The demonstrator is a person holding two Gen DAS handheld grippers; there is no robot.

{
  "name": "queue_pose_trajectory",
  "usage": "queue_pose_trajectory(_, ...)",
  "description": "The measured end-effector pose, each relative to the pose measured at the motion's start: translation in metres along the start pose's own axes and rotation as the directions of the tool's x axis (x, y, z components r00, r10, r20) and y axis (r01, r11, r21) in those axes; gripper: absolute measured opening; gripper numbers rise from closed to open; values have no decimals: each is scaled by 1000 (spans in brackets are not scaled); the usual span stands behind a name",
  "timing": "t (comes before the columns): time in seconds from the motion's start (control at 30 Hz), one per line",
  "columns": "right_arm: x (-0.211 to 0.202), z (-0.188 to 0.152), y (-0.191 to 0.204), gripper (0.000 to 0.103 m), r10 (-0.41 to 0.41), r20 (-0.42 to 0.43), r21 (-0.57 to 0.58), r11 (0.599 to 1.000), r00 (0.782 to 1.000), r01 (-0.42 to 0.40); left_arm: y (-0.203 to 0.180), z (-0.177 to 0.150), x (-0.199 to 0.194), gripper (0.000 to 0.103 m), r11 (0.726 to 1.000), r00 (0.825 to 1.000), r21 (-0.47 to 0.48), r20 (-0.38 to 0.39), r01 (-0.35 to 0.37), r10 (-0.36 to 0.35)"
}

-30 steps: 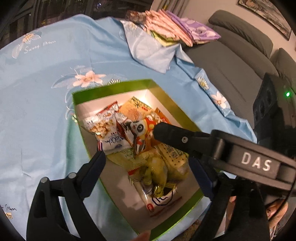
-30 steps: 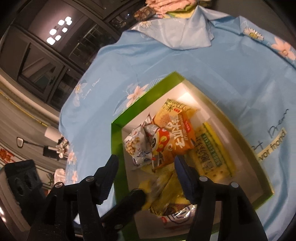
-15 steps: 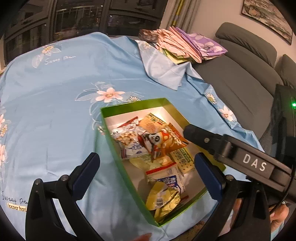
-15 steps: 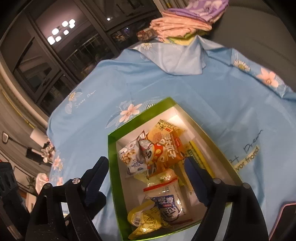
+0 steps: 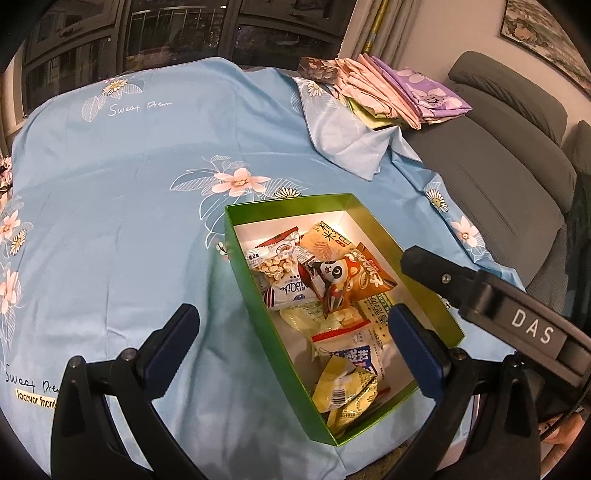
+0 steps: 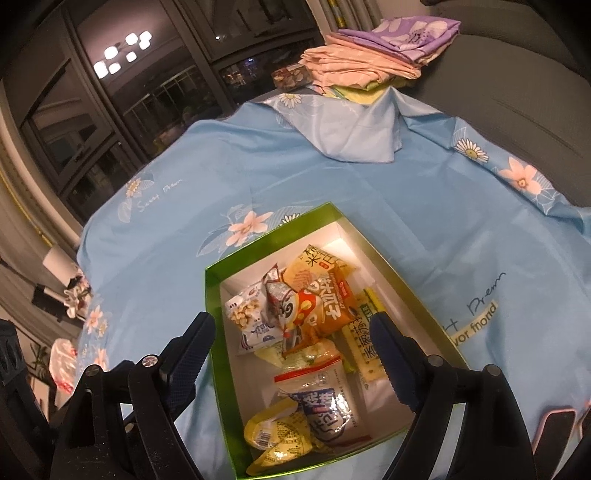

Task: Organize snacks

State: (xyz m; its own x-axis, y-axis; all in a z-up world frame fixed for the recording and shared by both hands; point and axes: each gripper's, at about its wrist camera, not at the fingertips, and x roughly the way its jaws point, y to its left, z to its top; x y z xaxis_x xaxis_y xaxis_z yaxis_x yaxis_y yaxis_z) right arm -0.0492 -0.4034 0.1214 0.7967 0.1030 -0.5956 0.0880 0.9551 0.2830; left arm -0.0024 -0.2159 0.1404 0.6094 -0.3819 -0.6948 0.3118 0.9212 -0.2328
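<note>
Snacks (image 5: 328, 291) are lying heaped inside a green box (image 5: 258, 295), which is sitting on a desk under a pale blue flowered cloth (image 5: 110, 177). Beyond the box, folded linens (image 5: 399, 92) are resting beside a grey sofa (image 5: 498, 155), with dark windows behind. The left hand-held gripper (image 5: 291, 339) is hanging released over the box's near end, empty. The right hand-held gripper (image 6: 291, 350) is likewise spread and empty. Only the right view is showing ceiling lights (image 6: 122, 51) reflecting; only the left is catching a framed picture (image 5: 543, 33).
</note>
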Motion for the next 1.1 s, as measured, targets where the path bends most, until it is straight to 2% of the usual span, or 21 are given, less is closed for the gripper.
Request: queue_pose_trajectory(1.1, 0, -3, 9, 86, -76, -4, -31, 997, 997, 76, 6, -2, -4, 102, 1000, 1000, 5, -3, -4, 4)
